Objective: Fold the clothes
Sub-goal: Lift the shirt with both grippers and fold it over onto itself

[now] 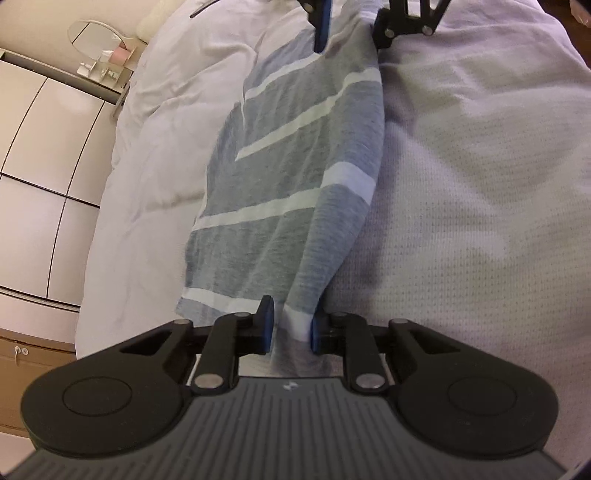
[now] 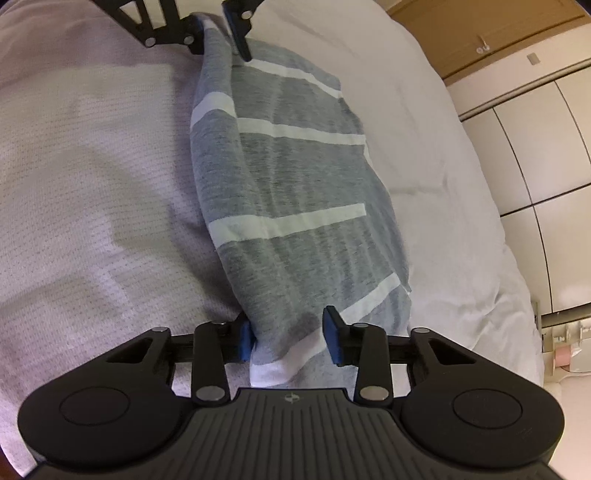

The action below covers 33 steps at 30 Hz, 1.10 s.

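Two tools face each other along the striped grey garment (image 1: 295, 184), which spans lengthwise between them over the bed (image 1: 480, 221). The left tool (image 1: 290, 326) and right tool (image 2: 291, 338) each pinch one end.

Right wrist view: striped garment stretched between two grippers above a bed.

The right gripper (image 2: 291, 338) has its blue-padded fingers (image 2: 244, 341) set on either side of the near edge of a grey garment with white stripes (image 2: 295, 177), a gap showing beside the right pad. The left gripper (image 2: 225, 33) meets the far edge. Beneath lie a textured blanket (image 2: 92, 166) and white bedding (image 2: 436, 192); pale cabinet doors (image 2: 535, 155) stand at right.
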Motion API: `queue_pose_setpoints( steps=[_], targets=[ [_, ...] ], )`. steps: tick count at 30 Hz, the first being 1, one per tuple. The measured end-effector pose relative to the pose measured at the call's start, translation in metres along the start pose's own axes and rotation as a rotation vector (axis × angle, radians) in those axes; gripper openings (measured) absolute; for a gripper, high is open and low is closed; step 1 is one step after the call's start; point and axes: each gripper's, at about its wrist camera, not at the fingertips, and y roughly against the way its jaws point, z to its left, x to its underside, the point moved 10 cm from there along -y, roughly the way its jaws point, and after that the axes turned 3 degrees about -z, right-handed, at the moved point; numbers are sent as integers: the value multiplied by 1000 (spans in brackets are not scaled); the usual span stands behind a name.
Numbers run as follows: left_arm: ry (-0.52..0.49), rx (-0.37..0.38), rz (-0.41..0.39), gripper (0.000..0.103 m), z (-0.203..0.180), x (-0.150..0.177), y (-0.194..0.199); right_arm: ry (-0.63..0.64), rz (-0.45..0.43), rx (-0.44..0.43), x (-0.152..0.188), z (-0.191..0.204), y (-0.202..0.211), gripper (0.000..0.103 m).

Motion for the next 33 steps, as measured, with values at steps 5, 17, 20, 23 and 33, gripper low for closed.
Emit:
queue_pose_setpoints(
  steps=[5, 17, 20, 23, 33],
  targets=[
    [8, 44, 13, 5, -6, 0, -4, -53, 10, -39, 0, 4, 0, 7],
    [-52, -48, -195, 4, 104, -65, 59, -341, -41, 93, 4, -108, 104, 1],
    [-75, -72, -277, 4, 135, -115, 64, -406, -15, 154, 28, -137, 137, 1],
    [-83, -76, -359, 4, 159, -176, 65, -477, 33, 203, 69, -164, 167, 1],
    [-160, -97, -588, 4, 192, -444, 16, -490, 166, 466, 258, -267, 227, 1]
  ],
)
